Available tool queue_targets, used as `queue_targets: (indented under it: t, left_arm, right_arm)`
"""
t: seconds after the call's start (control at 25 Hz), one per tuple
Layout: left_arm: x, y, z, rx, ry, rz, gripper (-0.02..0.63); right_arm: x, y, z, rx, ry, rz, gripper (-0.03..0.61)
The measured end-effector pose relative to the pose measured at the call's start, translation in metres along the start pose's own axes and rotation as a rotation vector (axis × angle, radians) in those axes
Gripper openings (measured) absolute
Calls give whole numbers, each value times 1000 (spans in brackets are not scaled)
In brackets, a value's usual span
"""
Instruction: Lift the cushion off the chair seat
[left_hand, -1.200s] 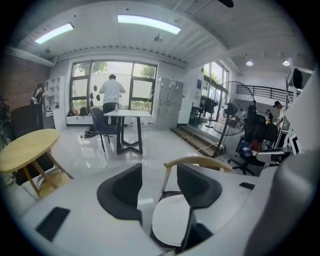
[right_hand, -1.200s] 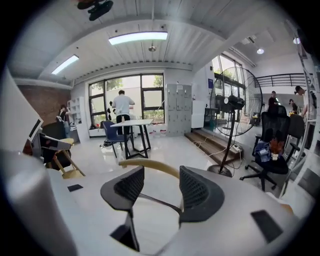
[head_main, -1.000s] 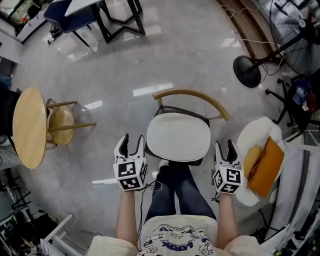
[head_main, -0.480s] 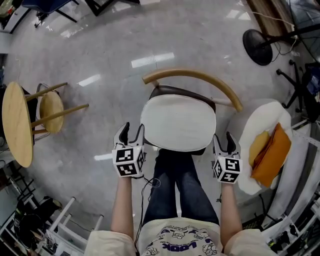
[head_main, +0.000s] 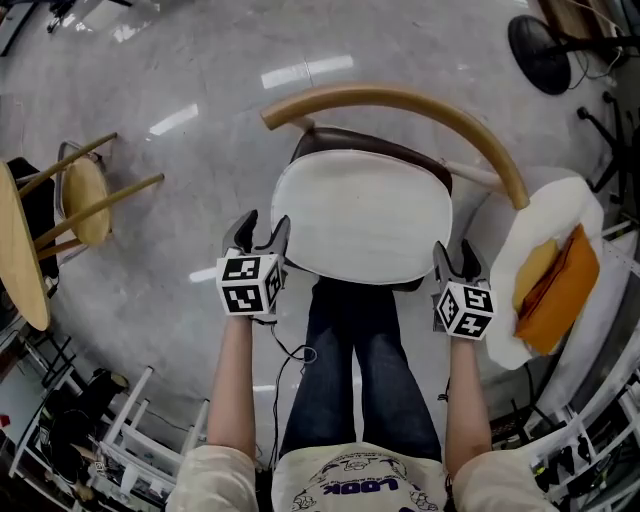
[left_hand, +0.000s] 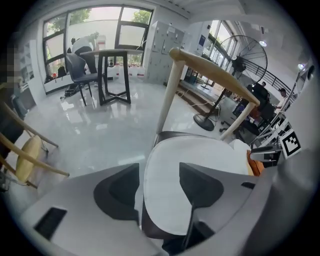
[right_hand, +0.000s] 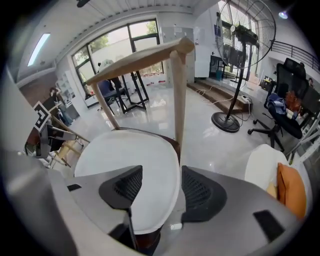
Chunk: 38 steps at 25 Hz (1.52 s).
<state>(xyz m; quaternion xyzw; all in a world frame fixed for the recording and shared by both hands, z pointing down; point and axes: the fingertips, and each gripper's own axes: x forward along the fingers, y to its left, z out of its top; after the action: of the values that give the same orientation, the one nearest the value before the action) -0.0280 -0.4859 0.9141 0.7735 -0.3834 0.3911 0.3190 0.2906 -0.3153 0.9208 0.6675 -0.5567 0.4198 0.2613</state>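
On the shiny grey floor (head_main: 180, 70) stands a wooden chair (head_main: 400, 100), with a stool (head_main: 85, 195) to its left. The white cushion (head_main: 362, 222) lies flat on the chair seat. The left gripper (head_main: 258, 232) is by the seat's left edge and the right gripper (head_main: 455, 260) by its right edge. Both sets of jaws are opening wide, with the cushion's edge showing in each gap, not squeezed. Both grippers are lower and closer to the seat than a second ago.

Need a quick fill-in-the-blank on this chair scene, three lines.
1. The cushion is ___ in colour.
2. It lies on the ___ of the chair.
3. The chair's curved backrest is made of ___.
Missing words: white; seat; wood.
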Motion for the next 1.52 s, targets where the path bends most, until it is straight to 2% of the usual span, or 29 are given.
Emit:
queue_targets:
  t: [0.16, 0.48, 0.6, 0.76, 0.96, 1.12, 1.32, 1.52]
  left_arm:
    - [33, 2, -20, -16, 34, -30, 284]
    - [82, 6, -58, -46, 116, -73, 296]
    - [94, 6, -66, -63, 124, -83, 296]
    - [98, 5, -69, -76, 113, -95, 296]
    - [101, 6, -73, -109, 108, -115, 284]
    - [99, 3, -72, -97, 107, -120, 253]
    - [89, 4, -69, -55, 101, -61, 192]
    - [67, 5, -62, -108, 94, -57, 79]
  right_arm:
    - [27, -10, -25, 15, 31, 9, 272]
    - [63, -15, -54, 35, 65, 44, 318]
    - [73, -15, -62, 50, 75, 66, 334]
    - [81, -16, -70, 91, 77, 87, 327]
    - [86, -12, -74, 151, 70, 123, 296]
    - [82, -12, -73, 140, 64, 119, 285]
    - [71, -13, -68, 106, 49, 68, 193]
    - [49, -11, -59, 86, 36, 47, 96]
